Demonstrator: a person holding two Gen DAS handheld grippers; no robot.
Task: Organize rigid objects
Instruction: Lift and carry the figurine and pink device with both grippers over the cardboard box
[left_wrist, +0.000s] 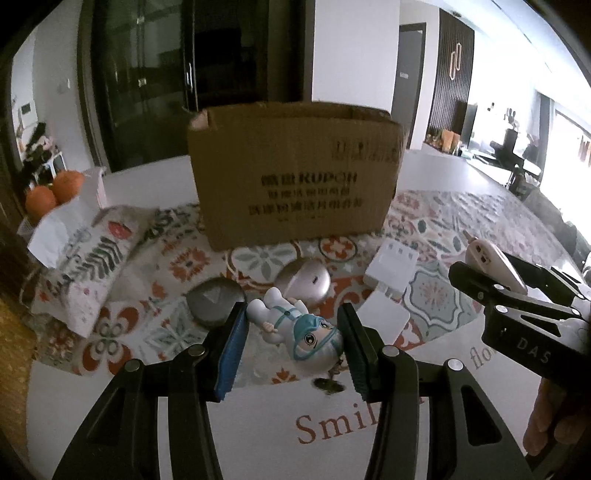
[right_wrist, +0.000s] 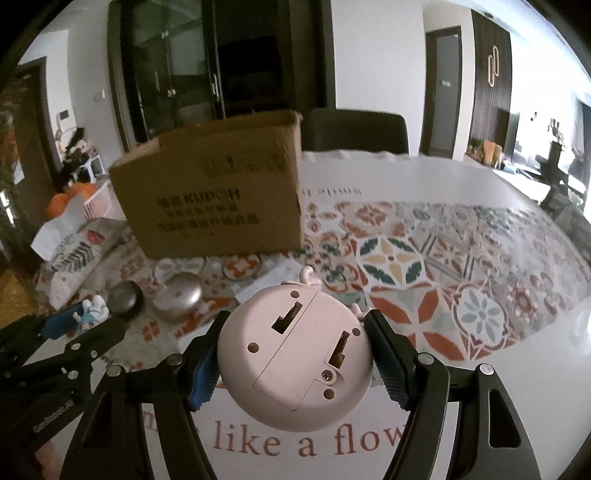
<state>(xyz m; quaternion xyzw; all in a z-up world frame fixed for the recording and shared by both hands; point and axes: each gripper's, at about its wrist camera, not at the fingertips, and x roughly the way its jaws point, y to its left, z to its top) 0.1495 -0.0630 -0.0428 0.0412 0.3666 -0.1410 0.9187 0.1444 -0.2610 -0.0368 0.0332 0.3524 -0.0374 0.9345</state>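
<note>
The left gripper has its jaws spread wide on either side of a small figurine that lies on its back on the worktop in front of the cardboard box; whether the pads touch the toy I cannot tell. The right gripper has its jaws closed onto a round pink toy, gripping it by its two sides and holding it above the worktop, nearer the camera than the box.

The figurine is glossy hard plastic, white-suited with a teal hood and big painted eyes. The pink toy is smooth, dome-shaped plastic; its flat underside shows a battery cover, a screw and two slots. The box is plain brown corrugated card, open at the top, with dark print on its front. Between the box and the figurine lie a silvery computer mouse and a dull grey round disc. A patterned cloth with tile-like motifs covers the worktop under the box.

Only the left wrist view shows the white rectangular packs right of the mouse. Only the right wrist view shows the pink toy's underside and a dark chair back behind the box.
</note>
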